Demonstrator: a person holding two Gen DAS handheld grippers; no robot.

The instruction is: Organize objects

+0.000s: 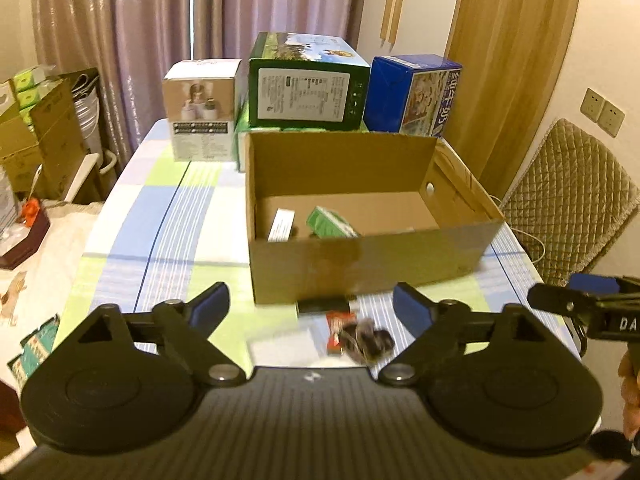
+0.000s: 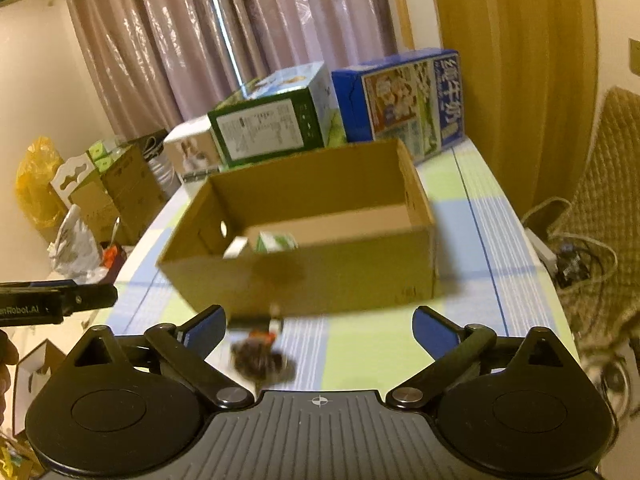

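Note:
An open cardboard box [image 1: 368, 264] [image 2: 320, 276] stands on the checked tablecloth. Inside it lie a small green carton [image 1: 330, 222] [image 2: 276, 242] and a white slip-like box [image 1: 281, 224] [image 2: 236, 247]. In front of the box lie a black flat object [image 1: 322, 306], a red-and-white packet [image 1: 340, 330] and a dark crumpled bundle [image 1: 370, 340] [image 2: 262, 362]. My left gripper [image 1: 311, 304] hangs open just above these loose items. My right gripper [image 2: 320, 322] is open too, with the bundle near its left finger. Each gripper shows at the edge of the other's view.
Behind the cardboard box stand a white box [image 1: 202, 114], a green box [image 1: 306, 84] and a blue box [image 1: 414, 94]. A padded chair [image 1: 568, 200] is right of the table. Cartons and bags [image 2: 104, 188] crowd the floor at the left.

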